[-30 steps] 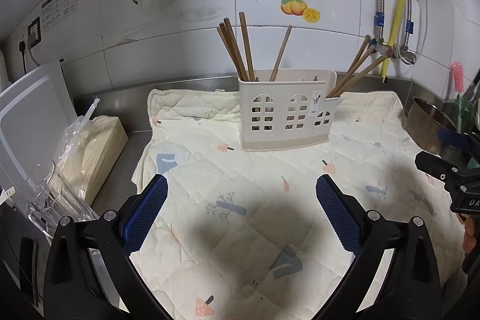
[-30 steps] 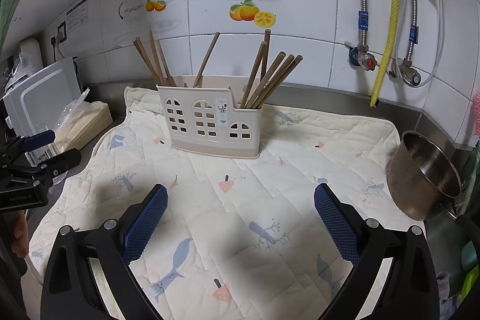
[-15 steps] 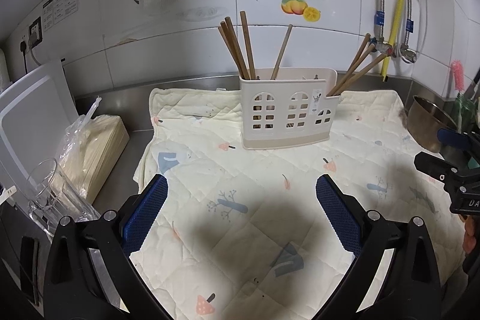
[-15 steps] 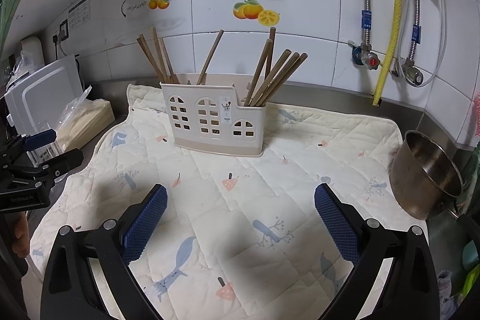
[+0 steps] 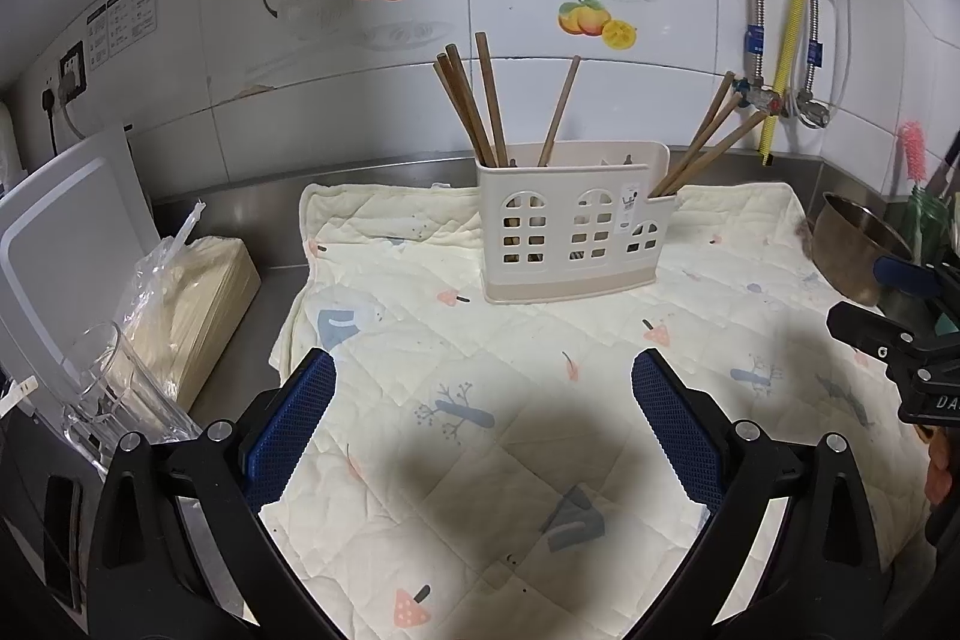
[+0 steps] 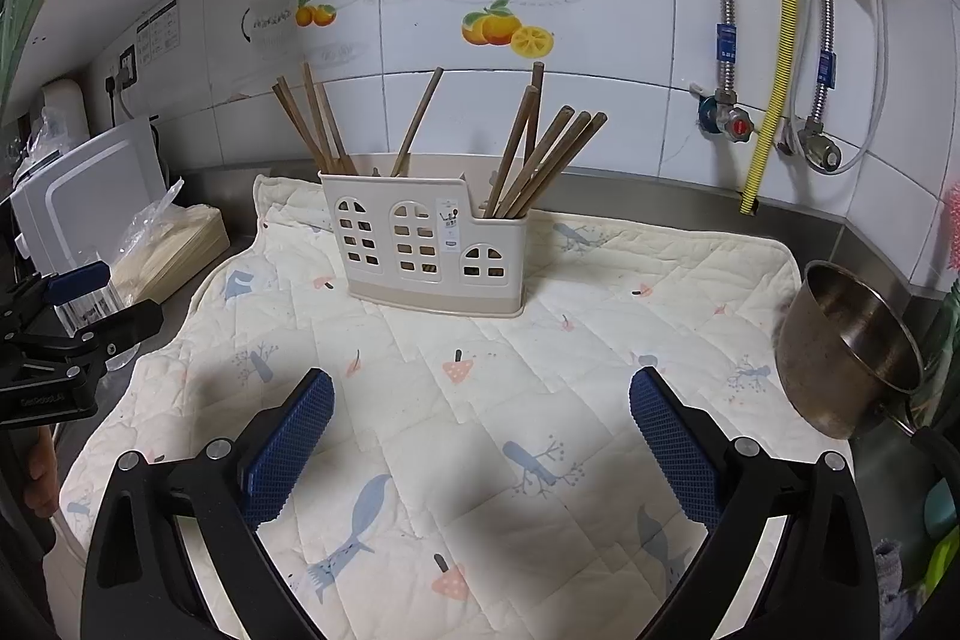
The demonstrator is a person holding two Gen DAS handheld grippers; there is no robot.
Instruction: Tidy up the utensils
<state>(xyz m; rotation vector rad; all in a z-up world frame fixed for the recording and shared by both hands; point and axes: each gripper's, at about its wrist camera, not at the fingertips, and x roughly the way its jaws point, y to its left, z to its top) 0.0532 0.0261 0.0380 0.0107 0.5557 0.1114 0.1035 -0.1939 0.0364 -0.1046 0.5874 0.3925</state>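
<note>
Both tongs, left (image 5: pixel 483 403) and right (image 6: pixel 480 409), gaped empty before the holder (image 6: pixel 429 244); best pinch one chopstick (image 6: pixel 420 118) high.

We see one holder (image 6: pixel 432 244), ten chopsticks (image 6: pixel 540 160), one metal bowl (image 6: pixel 852 352) and one quilted mat (image 6: pixel 540 400).

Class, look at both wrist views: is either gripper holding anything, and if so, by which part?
Nothing is held. The left gripper and right gripper both have their jaws wide open over the quilted mat; the chopsticks stand in the holder.
</note>
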